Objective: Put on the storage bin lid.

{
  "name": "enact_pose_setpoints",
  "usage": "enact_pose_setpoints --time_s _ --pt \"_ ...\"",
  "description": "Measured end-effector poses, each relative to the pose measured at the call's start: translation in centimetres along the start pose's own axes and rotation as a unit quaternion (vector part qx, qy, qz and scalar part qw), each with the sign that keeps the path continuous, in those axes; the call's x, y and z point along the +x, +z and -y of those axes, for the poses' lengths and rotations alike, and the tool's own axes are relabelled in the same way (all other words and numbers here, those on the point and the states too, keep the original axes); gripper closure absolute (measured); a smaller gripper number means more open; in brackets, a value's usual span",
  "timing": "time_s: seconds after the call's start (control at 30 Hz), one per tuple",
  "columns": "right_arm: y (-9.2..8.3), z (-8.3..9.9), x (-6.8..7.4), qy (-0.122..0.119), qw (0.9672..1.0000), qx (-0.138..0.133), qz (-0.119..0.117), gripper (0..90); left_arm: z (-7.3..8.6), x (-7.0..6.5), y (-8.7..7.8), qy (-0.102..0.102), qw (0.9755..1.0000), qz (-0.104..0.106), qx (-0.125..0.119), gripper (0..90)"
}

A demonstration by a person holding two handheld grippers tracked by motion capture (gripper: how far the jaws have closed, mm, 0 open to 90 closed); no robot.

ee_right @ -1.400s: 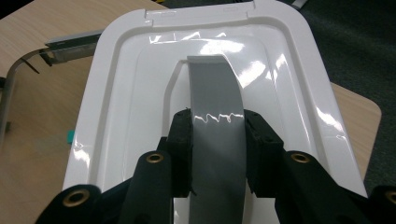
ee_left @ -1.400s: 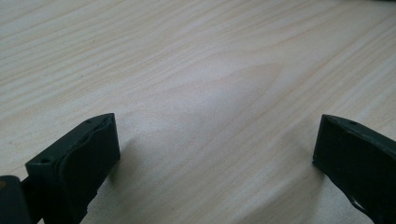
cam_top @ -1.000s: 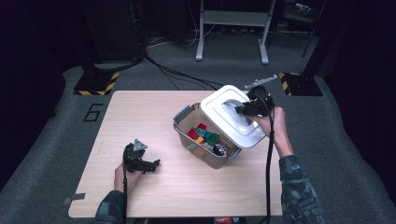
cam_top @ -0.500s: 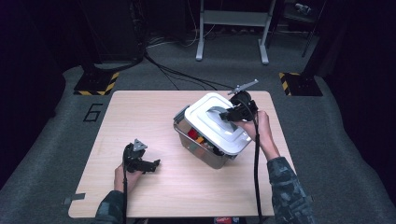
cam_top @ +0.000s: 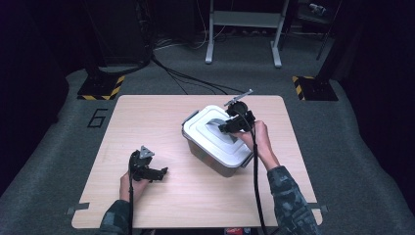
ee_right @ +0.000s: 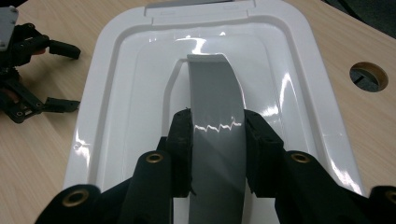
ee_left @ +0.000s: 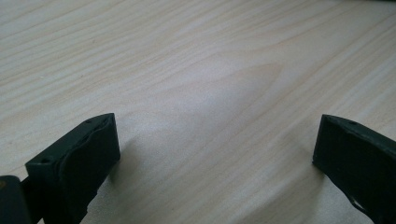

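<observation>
On the far right of the tabletop [cam_top: 147, 122]: right tongs [ee_right: 217, 140] clamped on grey handle [ee_right: 212, 93] of white lid [cam_top: 218, 137], resting over grey bin [cam_top: 205, 154]. Left tongs [ee_left: 215, 154] wide open, empty. Next, probably: pressed flush, released.

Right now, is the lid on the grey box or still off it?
On. The white lid covers the grey box with no contents showing, and the right gripper is clamped on its grey handle.
</observation>
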State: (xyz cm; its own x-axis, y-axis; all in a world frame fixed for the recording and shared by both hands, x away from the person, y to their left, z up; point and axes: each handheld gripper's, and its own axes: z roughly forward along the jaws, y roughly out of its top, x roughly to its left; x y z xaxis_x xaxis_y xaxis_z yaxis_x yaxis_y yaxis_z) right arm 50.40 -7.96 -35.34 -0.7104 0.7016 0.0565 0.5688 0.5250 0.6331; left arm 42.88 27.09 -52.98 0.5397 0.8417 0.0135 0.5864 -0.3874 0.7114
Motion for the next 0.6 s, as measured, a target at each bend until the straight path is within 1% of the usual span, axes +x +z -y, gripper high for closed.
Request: enact_pose_setpoints --time_s 0.03,0.13,0.2,0.23,0.27,0.47,0.53,0.6 --pt "0.21 -0.04 0.24 0.006 1.0000 -0.002 0.004 66.9 0.00 0.00 0.00 0.000 1.0000 0.000 0.000 0.5" --pt "0.59 -0.18 0.60 0.005 1.0000 -0.001 0.003 66.9 0.00 0.00 0.00 0.000 1.0000 0.000 0.000 0.5" --pt "0.80 -0.28 0.80 -0.005 1.0000 0.002 0.002 66.9 0.00 0.00 0.00 0.000 1.0000 0.000 0.000 0.6" --pt "0.87 -0.28 1.04 0.000 1.0000 0.007 0.006 66.9 0.00 0.00 0.00 0.000 1.0000 0.000 0.000 0.5" --pt "0.90 -0.30 1.08 -0.006 0.9999 0.005 0.007 66.8 0.00 0.00 0.00 0.000 1.0000 0.000 0.000 0.6" --pt "0.92 -0.08 0.69 -0.001 1.0000 0.005 0.002 66.9 0.00 0.00 0.00 0.000 1.0000 0.000 0.000 0.6" --pt "1.00 0.01 0.40 -0.012 0.9999 0.003 -0.003 66.8 0.00 0.00 0.00 0.000 1.0000 0.000 0.000 0.6" --pt "1.12 0.03 0.33 -0.006 1.0000 0.002 -0.003 66.8 0.00 0.00 0.00 0.000 1.0000 0.000 0.000 0.5"
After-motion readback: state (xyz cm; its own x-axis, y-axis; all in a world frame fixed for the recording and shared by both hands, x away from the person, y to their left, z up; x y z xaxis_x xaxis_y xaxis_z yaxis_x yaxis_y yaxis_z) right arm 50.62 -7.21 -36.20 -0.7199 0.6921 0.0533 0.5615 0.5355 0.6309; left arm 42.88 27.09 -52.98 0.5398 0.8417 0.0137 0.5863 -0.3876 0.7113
